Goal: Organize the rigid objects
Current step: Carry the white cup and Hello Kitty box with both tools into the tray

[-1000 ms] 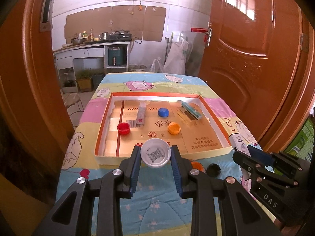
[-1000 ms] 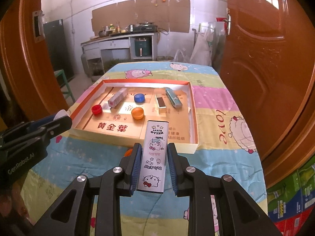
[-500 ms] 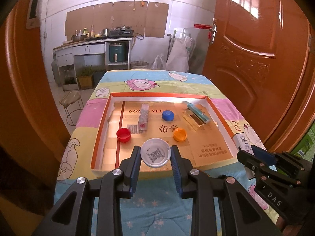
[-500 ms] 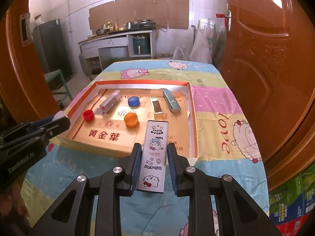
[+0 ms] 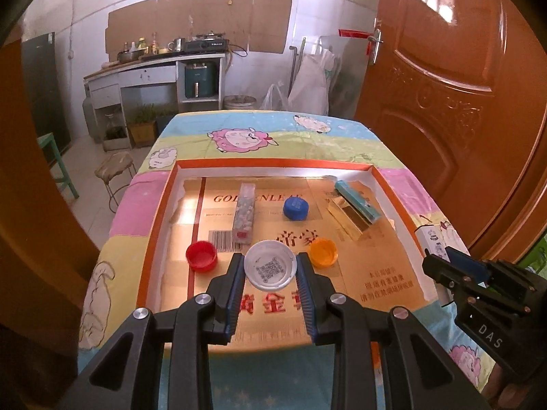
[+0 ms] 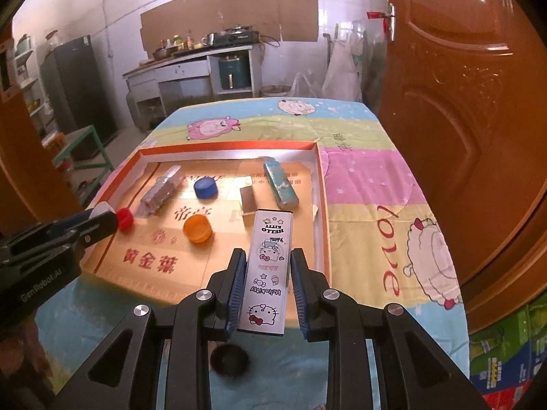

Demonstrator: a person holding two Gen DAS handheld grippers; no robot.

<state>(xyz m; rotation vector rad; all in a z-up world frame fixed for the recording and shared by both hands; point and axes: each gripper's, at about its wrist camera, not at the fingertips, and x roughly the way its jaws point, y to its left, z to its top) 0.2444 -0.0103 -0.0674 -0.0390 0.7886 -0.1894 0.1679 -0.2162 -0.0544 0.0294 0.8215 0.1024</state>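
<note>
**Both grippers carry their loads out over the tray**

The left gripper points forward and steeply down, its blue-padded jaws narrowed on a white bottle cap that sits open side up, a QR code showing inside. The cap hangs above the near half of the shallow orange-rimmed tray, between a red cap and an orange cap lying on the tray floor.

The right gripper is pitched down at much the same angle. Its jaws are closed narrowly on the long sides of a Hello Kitty box, held lengthwise, the far end reaching over the tray's near right part and close to a small gold box.

Farther back in the tray lie a blue cap, a clear patterned stick box and a teal box beside the gold one. A black cap rests on the cartoon tablecloth under the right gripper.

A second ago both grippers hung before the tray's near edge, over the cloth. Since then each has travelled forward, so the cap and the box now sit above the tray floor. Neither grip has changed.
</note>
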